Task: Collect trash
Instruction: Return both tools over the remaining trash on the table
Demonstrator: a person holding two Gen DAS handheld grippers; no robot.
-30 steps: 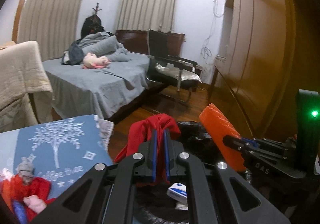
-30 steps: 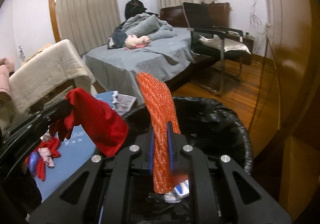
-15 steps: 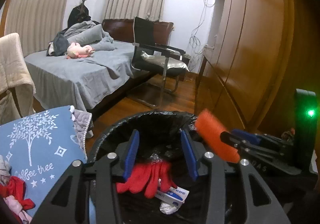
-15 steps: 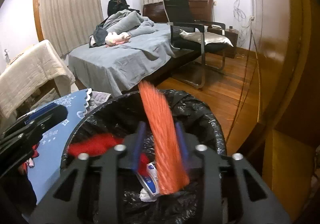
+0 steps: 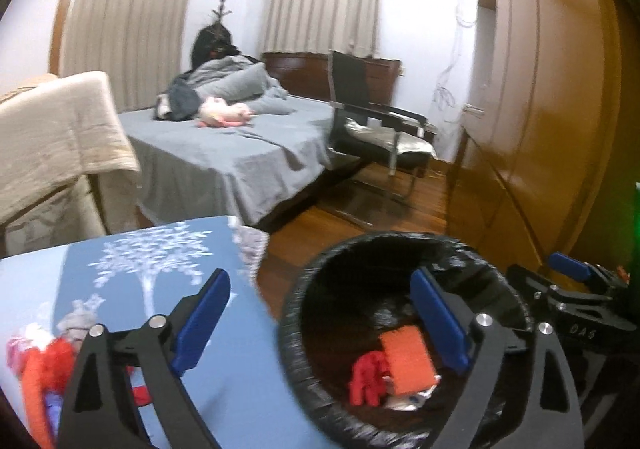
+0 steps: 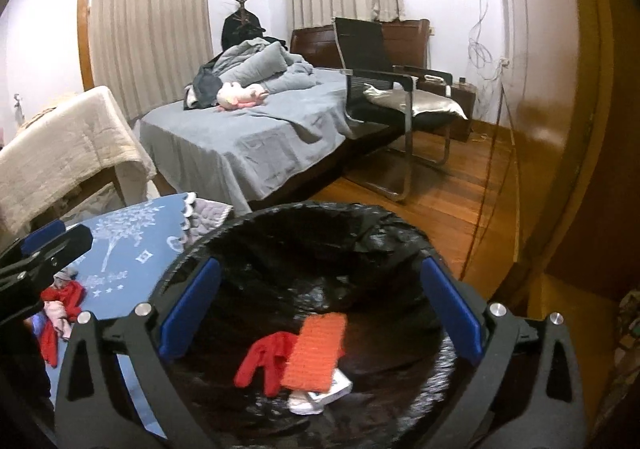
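Your left gripper (image 5: 320, 323) has its jaws opening wide with nothing held between them; one finger hangs over the blue cloth (image 5: 160, 265), the other over the bin (image 5: 400, 245). Your right gripper (image 6: 320, 311) is also opening wide and holds nothing, both fingers spread above the bin (image 6: 320, 217). Inside the black liner lie the red glove (image 6: 264, 359) and the orange sponge (image 6: 316, 351), touching each other, the sponge resting partly on a small white box (image 6: 332, 389). More red and pink scraps (image 6: 60, 307) sit on the cloth-covered table by the bin. A grey bed (image 6: 256, 133) and a chair (image 6: 384, 65) stand well beyond.
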